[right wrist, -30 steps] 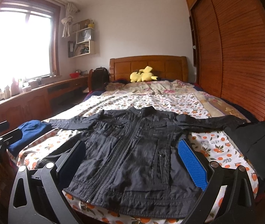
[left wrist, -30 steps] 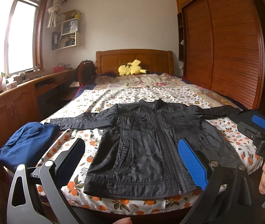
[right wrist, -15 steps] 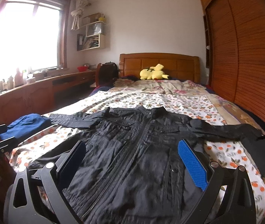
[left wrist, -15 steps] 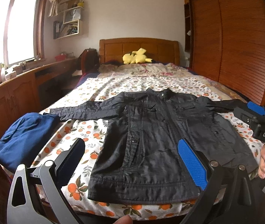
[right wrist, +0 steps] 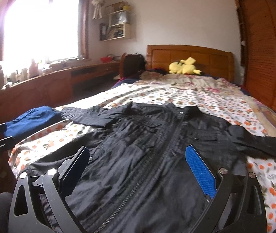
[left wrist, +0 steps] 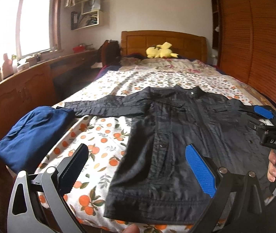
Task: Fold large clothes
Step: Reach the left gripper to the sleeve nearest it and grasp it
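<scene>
A: Where is the garment?

B: I see the black jacket [left wrist: 186, 136] spread flat, front up and zipped, on the bed [left wrist: 103, 141] with the orange-print sheet; its collar points toward the headboard [right wrist: 190, 58], its hem toward my cameras, both sleeves stretched out sideways.

A: And the jaws?

B: On my left gripper [left wrist: 138, 167] the jaws stand wide apart, above the jacket's hem and the sheet beside it, holding nothing. On my right gripper [right wrist: 138, 167] the jaws are likewise spread, low over the jacket's front, the zip running between them; I cannot tell whether they touch the cloth.

A: Anything else near the jacket?

B: A folded blue garment [left wrist: 31, 130] lies just off the jacket's sleeve end; a yellow plush toy [right wrist: 184, 69] sits beyond the collar, by the headboard.
</scene>
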`<state>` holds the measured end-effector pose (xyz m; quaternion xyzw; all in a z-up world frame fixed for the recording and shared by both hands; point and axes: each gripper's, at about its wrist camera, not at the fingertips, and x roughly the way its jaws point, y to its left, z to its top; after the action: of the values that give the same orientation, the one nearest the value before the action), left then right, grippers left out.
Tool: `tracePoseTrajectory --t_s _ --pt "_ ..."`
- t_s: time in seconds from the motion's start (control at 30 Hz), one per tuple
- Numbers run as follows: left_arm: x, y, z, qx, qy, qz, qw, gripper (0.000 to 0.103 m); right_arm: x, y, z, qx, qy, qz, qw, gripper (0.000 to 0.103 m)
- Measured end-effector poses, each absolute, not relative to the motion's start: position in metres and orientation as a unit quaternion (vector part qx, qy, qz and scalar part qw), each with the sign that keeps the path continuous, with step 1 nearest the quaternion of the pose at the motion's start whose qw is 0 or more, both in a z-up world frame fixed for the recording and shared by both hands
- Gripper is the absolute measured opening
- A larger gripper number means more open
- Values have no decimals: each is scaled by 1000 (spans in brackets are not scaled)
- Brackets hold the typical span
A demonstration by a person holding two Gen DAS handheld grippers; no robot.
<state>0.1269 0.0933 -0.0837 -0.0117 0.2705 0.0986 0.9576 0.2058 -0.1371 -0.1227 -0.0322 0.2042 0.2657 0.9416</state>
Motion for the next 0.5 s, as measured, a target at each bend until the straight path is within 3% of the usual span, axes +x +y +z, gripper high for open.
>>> tracePoseTrajectory --t_s 0.5 --pt "189 136 -100 8 294 109 950 100 269 -63 -140 -45 207 299 930 96"
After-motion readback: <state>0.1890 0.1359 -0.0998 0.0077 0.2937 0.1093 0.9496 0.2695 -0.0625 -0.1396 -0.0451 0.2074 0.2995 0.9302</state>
